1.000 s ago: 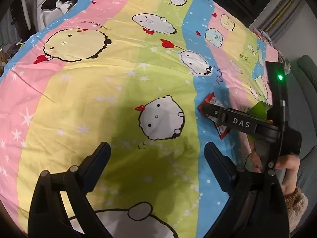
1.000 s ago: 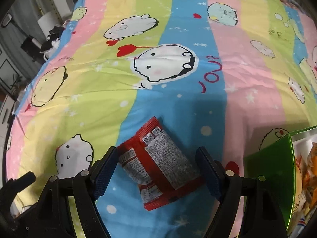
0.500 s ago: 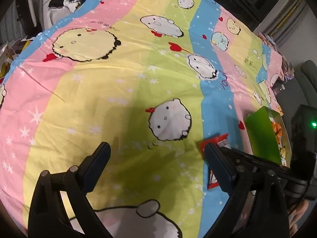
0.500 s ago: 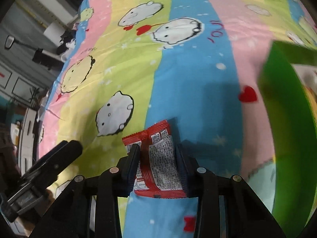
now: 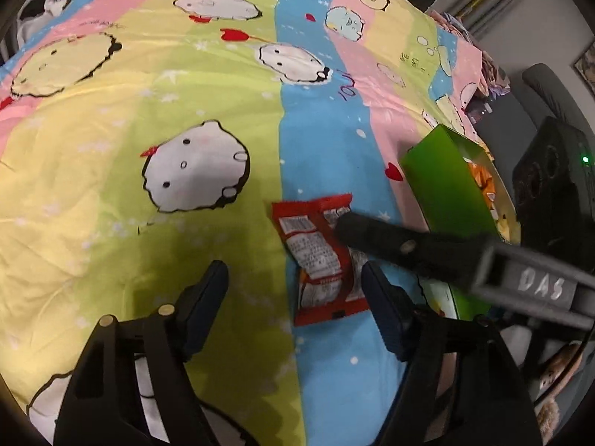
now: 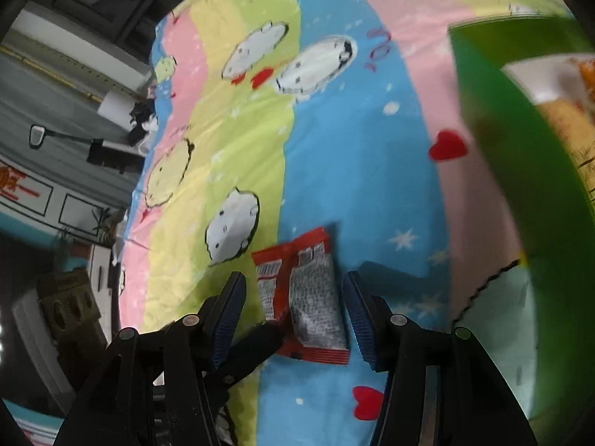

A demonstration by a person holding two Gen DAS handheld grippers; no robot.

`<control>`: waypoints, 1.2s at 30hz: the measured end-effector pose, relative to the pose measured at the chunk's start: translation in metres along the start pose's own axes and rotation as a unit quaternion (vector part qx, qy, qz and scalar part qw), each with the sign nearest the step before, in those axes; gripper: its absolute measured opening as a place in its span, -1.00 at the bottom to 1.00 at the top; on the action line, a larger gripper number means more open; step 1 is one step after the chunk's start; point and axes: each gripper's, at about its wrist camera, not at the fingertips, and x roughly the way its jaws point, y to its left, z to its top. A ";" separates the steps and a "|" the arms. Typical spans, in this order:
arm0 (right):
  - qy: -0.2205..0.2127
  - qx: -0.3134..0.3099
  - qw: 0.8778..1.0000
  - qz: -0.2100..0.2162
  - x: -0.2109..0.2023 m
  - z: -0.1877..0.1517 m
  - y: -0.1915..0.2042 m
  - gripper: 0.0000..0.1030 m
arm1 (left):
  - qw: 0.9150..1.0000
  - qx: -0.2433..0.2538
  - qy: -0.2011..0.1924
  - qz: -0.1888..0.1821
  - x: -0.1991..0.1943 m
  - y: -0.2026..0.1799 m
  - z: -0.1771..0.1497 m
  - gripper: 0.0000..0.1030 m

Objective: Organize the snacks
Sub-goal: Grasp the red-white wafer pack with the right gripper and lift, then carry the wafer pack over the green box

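On the blue stripe of the bedspread (image 5: 319, 156) lies the red snack packet (image 6: 303, 293), right gripper (image 6: 293, 308) opening around it unpressed, left gripper (image 5: 293, 297) closing, likely regrasping for the green box (image 5: 446, 186).

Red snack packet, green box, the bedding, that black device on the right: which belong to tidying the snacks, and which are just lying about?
Job:
- red snack packet, on the sheet
- green box, snacks inside

Lying about:
- cartoon bedsheet
- black device, green light on
- dark clothes beyond the bed
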 end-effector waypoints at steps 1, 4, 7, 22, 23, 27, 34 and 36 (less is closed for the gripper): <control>0.005 0.000 1.000 -0.002 0.005 0.000 0.001 0.07 | 1.000 0.002 0.000 0.000 0.002 -0.001 0.001 0.21; 0.005 -0.006 1.000 -0.006 0.008 -0.003 0.004 0.07 | 1.000 0.011 -0.002 -0.003 0.007 -0.004 0.000 0.03; 0.016 -0.010 1.000 0.009 0.009 -0.005 0.003 -0.07 | 1.000 0.023 0.002 -0.012 0.010 -0.012 -0.001 -0.13; -0.098 -0.038 0.994 0.011 -0.084 -0.006 0.017 -0.09 | 0.991 0.100 -0.088 -0.026 -0.038 -0.090 0.009 -0.16; -0.109 -0.040 0.993 0.011 -0.093 -0.006 0.017 -0.09 | 0.989 0.109 -0.096 -0.029 -0.042 -0.097 0.008 -0.16; -0.154 -0.041 0.987 0.006 -0.130 -0.011 0.011 -0.09 | 0.981 0.147 -0.118 -0.046 -0.049 -0.128 0.009 -0.16; -0.196 -0.008 0.981 0.000 -0.165 -0.015 -0.018 -0.09 | 0.974 0.184 -0.115 -0.065 -0.042 -0.167 0.009 -0.16; -0.205 0.001 0.979 0.000 -0.173 -0.016 -0.025 -0.09 | 0.972 0.195 -0.113 -0.069 -0.039 -0.178 0.009 -0.16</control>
